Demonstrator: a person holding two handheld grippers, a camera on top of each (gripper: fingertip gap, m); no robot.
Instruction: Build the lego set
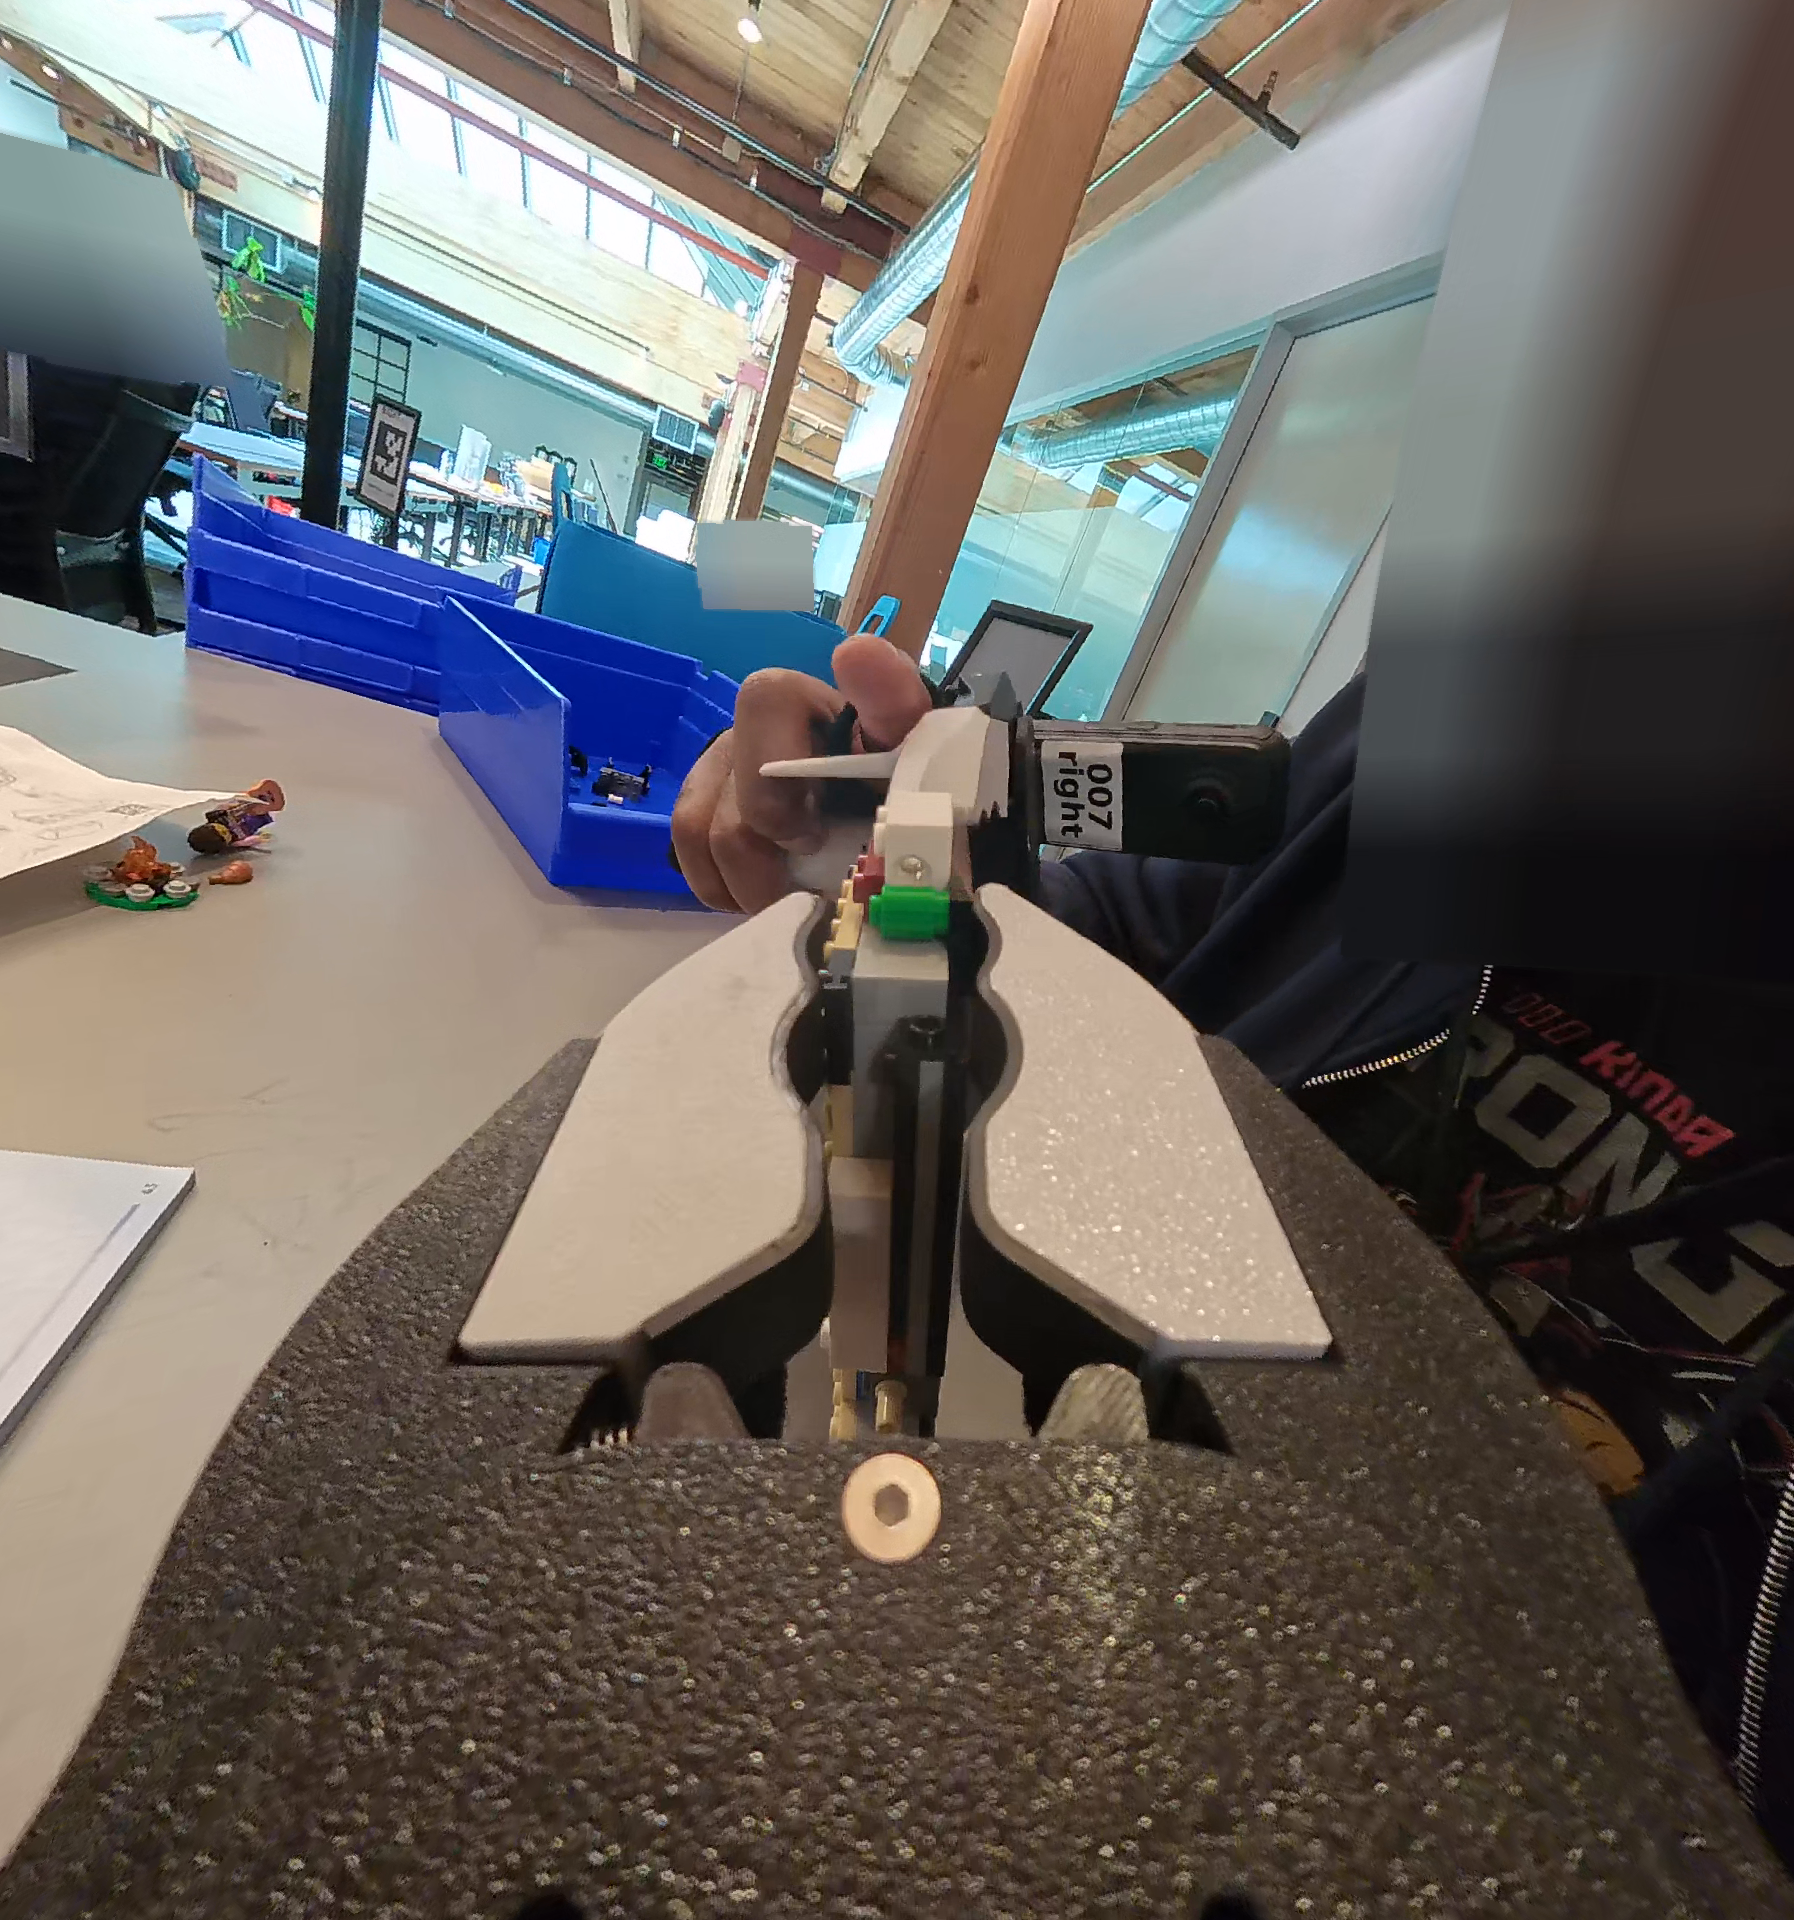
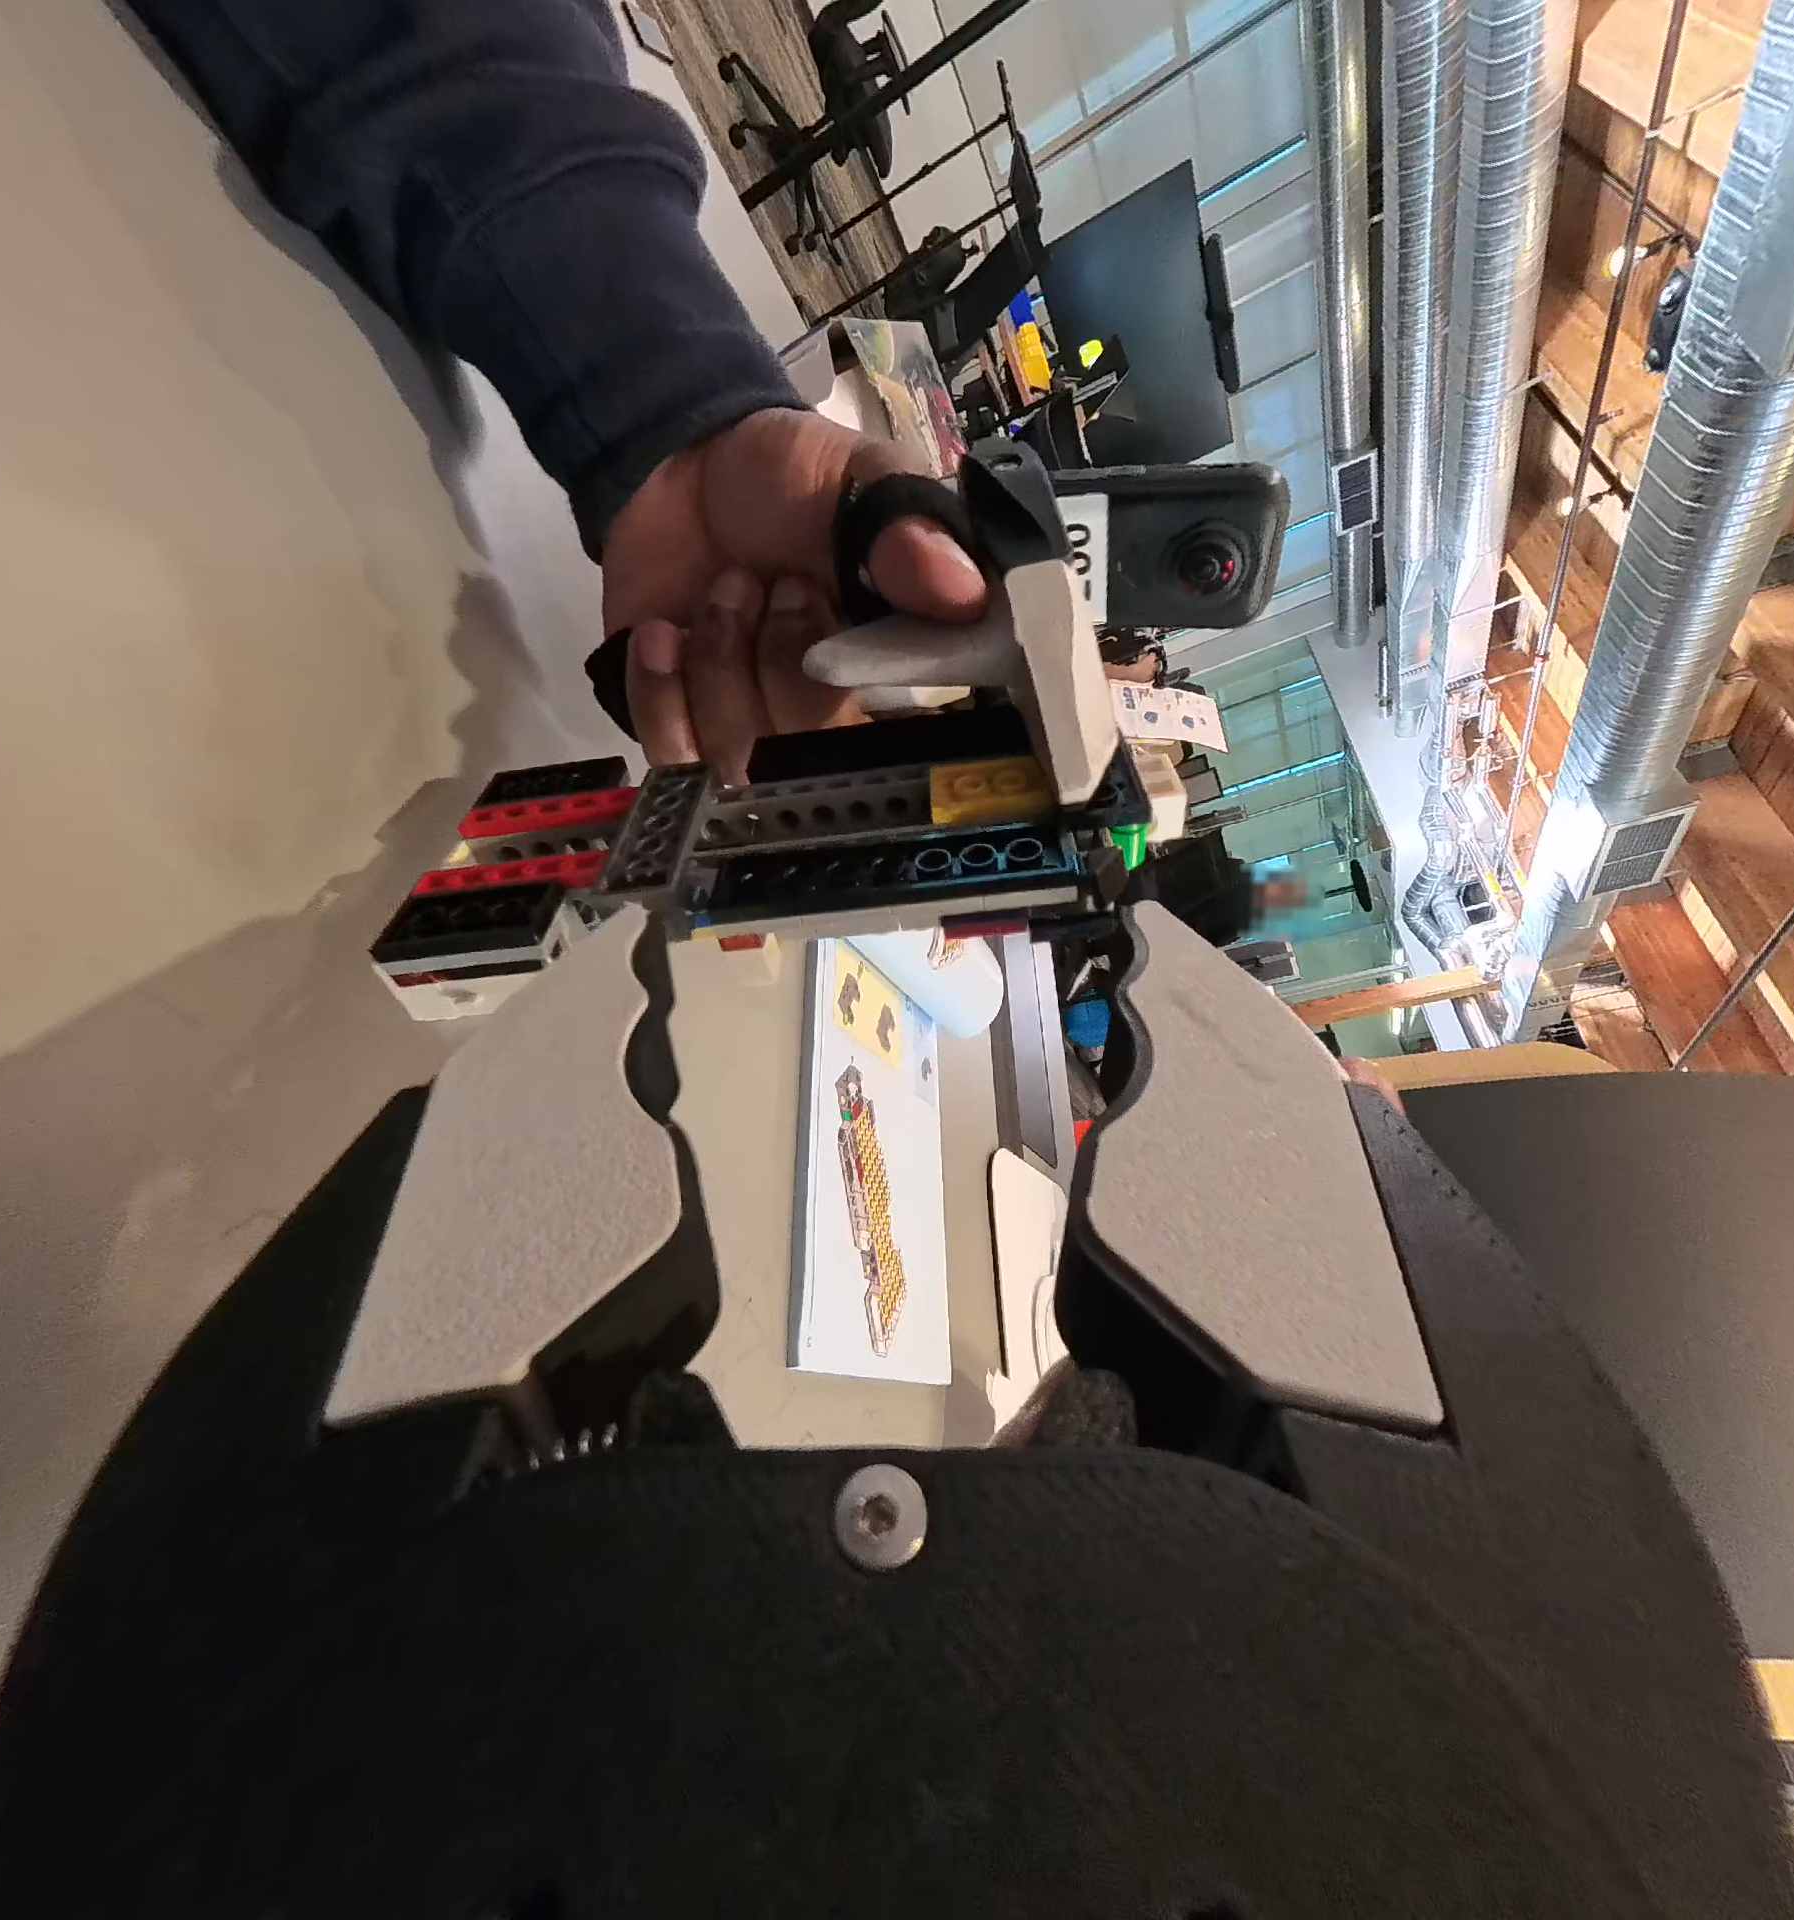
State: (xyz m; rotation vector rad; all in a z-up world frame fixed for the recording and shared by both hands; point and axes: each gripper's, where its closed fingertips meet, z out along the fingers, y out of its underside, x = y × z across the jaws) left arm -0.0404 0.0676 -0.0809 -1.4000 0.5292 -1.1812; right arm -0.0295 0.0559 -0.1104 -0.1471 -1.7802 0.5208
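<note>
The brick model (image 1: 898, 1091) sits clamped edge-on between the left gripper (image 1: 898, 935) pads, above the table (image 1: 301, 987). Blue bins (image 1: 519, 727), a minifigure (image 1: 238, 816) and a booklet (image 2: 872, 1164) lie around. The right gripper (image 2: 888, 935) gapes wide, tips just beside the model, gripping nothing

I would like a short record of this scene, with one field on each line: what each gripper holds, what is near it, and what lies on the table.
Left gripper: fingers shut on a toy brick assembly, seen edge on.
Right gripper: fingers wide open, holding nothing; the brick assembly lies across their tips.
Assembly colours: grey, black, red, yellow, one green piece.
Table: blue bins, a small figure, a printed sheet.
Under right gripper: instruction booklet.
</note>
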